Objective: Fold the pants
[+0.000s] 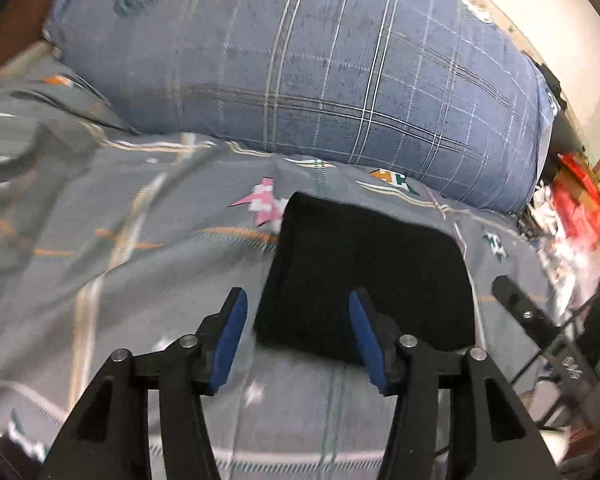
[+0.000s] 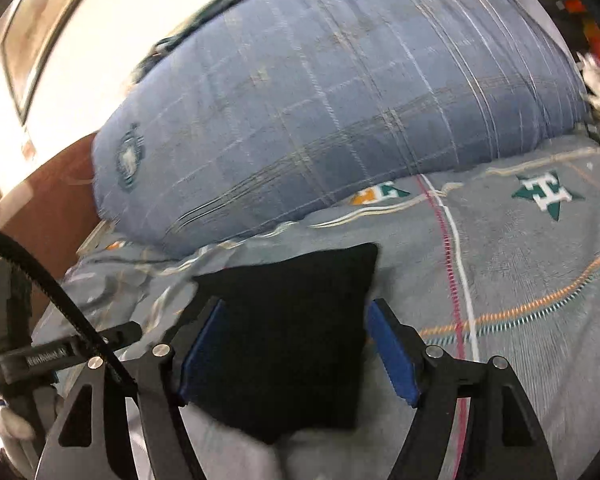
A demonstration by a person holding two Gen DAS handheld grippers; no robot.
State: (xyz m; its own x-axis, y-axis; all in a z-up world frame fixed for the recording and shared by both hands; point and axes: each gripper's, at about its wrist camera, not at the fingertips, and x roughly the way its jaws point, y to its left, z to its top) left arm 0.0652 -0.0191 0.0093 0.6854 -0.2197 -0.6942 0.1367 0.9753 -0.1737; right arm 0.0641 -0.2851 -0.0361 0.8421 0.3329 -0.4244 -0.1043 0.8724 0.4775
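The black pants point(image 1: 364, 276) lie folded into a compact rectangle on the grey patterned bedsheet point(image 1: 140, 240). My left gripper point(image 1: 298, 304) is open above the folded pants' near left edge and holds nothing. In the right wrist view the folded pants point(image 2: 284, 332) lie between and below the fingers of my right gripper point(image 2: 296, 316), which is open and empty. The right gripper also shows at the right edge of the left wrist view point(image 1: 512, 292). The left gripper shows at the left of the right wrist view point(image 2: 60, 348).
A large blue plaid pillow point(image 1: 320, 64) lies along the far side of the bed, also in the right wrist view point(image 2: 340, 100). A brown headboard point(image 2: 48, 216) stands at the left. Red and white clutter point(image 1: 576, 208) sits beyond the bed's right edge.
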